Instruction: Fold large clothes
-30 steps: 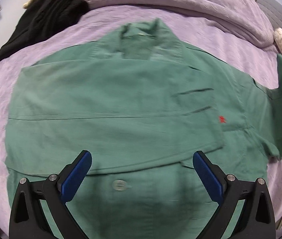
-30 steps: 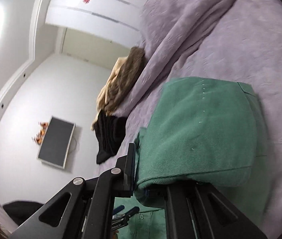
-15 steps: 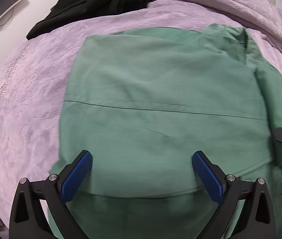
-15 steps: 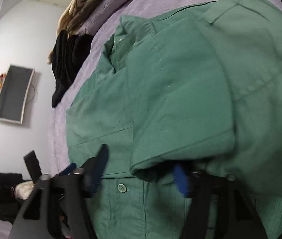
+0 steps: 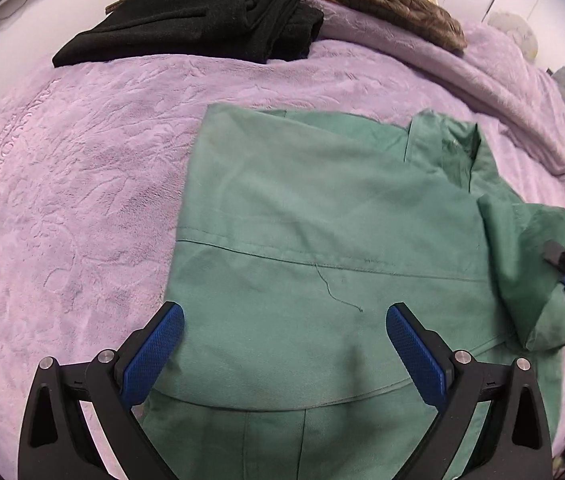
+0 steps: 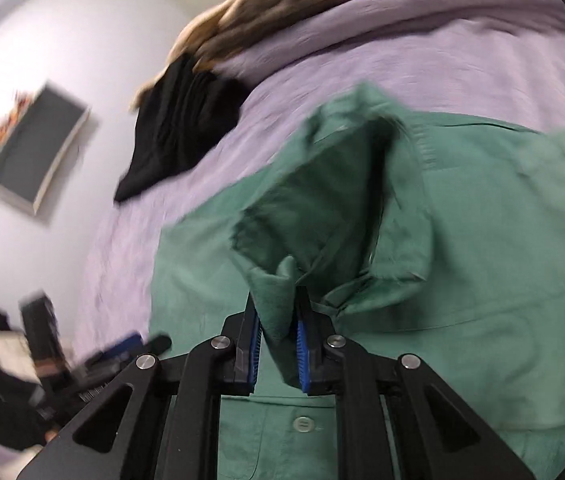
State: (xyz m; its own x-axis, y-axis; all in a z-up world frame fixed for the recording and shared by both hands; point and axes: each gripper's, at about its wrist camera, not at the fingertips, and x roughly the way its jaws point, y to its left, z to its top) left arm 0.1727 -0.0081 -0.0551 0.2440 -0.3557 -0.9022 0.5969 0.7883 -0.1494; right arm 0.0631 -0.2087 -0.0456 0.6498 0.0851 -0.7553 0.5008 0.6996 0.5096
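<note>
The green shirt (image 5: 322, 240) lies spread on the lilac bedspread (image 5: 74, 200), one side already folded in over the body so that a long seam runs across the middle of the left wrist view; its collar (image 5: 454, 144) sits toward two o'clock of the cloth, and a loose thread curls just below the seam. In the right wrist view a button (image 6: 303, 424) shows on the placket at six o'clock. The right gripper (image 6: 278, 316) has just been closing, and its blue pads (image 6: 303, 356) now pinch a bunched fold of the shirt's sleeve (image 6: 322, 220), which rises from the jaws toward twelve o'clock and drapes over the body of the shirt. The left gripper (image 5: 284, 320) hangs over the lower part of the shirt with its jaws spread wide and nothing between them; whether its pads touch the cloth cannot be told. Farther out, at eleven o'clock in the left wrist view, a folded black garment (image 5: 202, 12) rests on the bedspread, with a brown blanket (image 5: 382, 0) beside it at one o'clock. On the wall in the right wrist view hangs a dark screen (image 6: 38, 152).
</note>
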